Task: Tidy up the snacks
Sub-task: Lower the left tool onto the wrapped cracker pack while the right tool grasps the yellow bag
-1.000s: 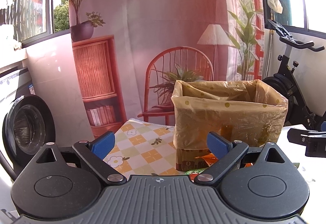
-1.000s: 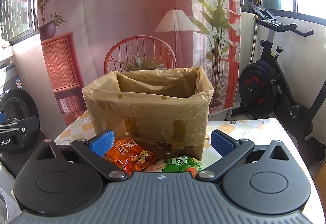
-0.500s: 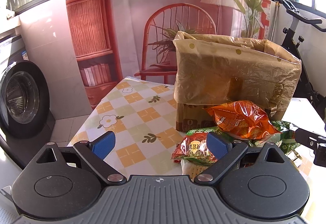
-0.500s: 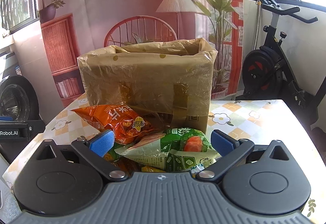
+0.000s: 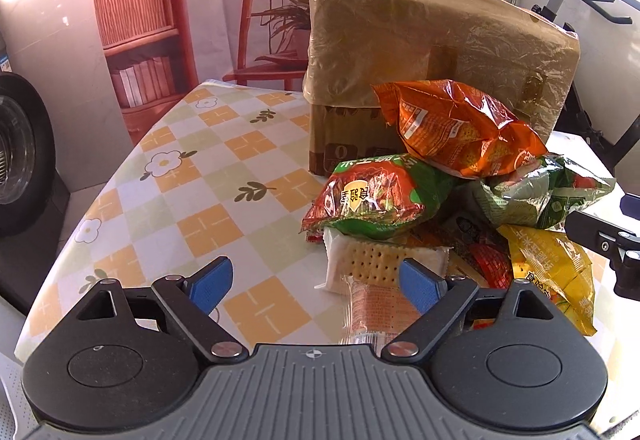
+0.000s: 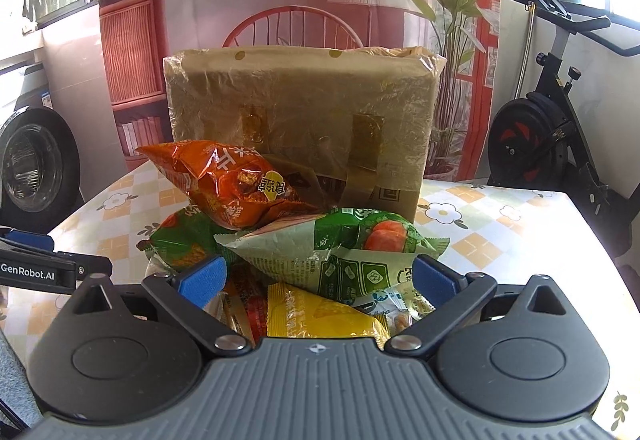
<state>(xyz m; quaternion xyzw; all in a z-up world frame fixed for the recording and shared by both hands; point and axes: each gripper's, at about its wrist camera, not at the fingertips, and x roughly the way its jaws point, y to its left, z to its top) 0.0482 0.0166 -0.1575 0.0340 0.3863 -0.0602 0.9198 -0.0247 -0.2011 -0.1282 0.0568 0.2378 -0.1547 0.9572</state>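
- Snack pile sits mid-desk, right of centre in the left wrist view, just in front of the plastic-lined cardboard box (image 5: 432, 52).
- Top of pile: orange chip bag (image 5: 456, 128), puffed and light, slick crinkly film; likely to slide off if nudged. Best pinched at a crimped end seam, not the air-filled belly.
- Green-red bag (image 5: 372, 200) rests on the cracker pack (image 5: 376, 264); crackers look brittle, so light squeeze across the flat sides.
- Yellow bag (image 6: 320, 314) and green-white bag (image 6: 340, 260) lie lowest in the right wrist view, partly buried.
- Left tool (image 5: 316, 280): wide, jaws closing, cracker pack end between them, pads not pressing.
- Right tool (image 6: 320, 280): wide, over the bags, gripping nothing.
- Desk (image 5: 208, 176) is bare at frame left, with its edge close at lower left.
- Box top open, wall tall; bags need lifting over the rim.
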